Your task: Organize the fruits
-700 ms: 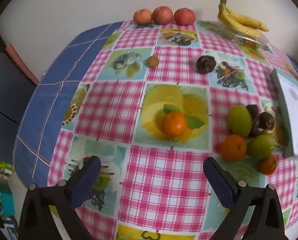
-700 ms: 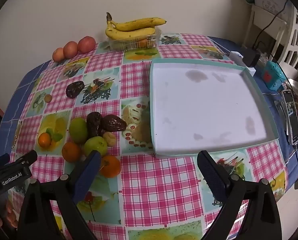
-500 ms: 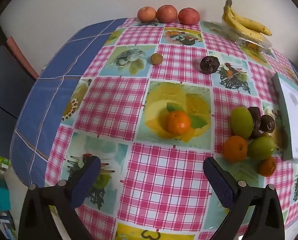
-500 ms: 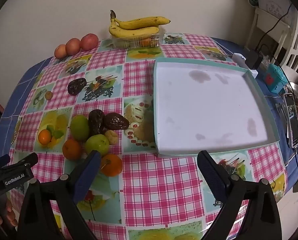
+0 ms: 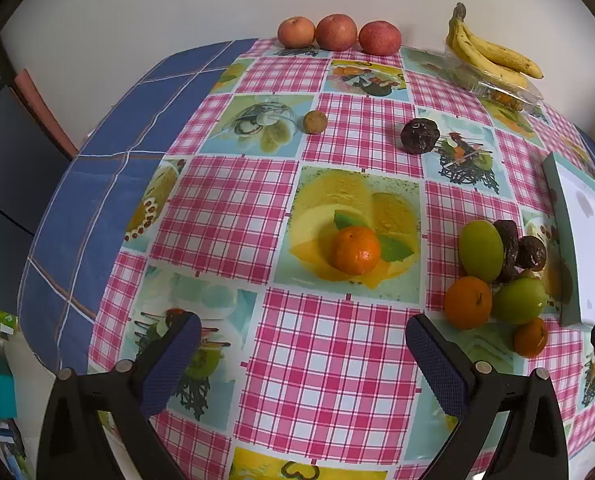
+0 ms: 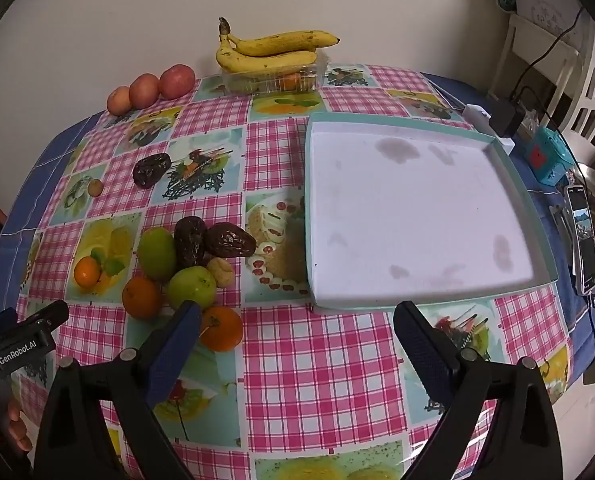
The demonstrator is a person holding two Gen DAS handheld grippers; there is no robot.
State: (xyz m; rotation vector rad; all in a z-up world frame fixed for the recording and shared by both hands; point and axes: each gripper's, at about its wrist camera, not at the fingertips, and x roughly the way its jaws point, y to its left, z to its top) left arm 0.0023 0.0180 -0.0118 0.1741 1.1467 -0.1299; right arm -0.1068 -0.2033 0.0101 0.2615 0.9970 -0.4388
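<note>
Fruits lie loose on the table (image 6: 317, 364); the tray (image 6: 509, 184) beside them has none in it. You haven't picked anything yet. Your left gripper (image 5: 301, 360) and right gripper (image 6: 295, 340) are both wide open, holding nothing. Next, I think, reach for the lone orange (image 5: 356, 250).

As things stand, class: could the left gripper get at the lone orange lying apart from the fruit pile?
Probably yes. The left gripper is open and empty, and the lone orange lies just ahead of it on bare cloth, well clear of the fruit pile. Nothing stands between them.
</note>
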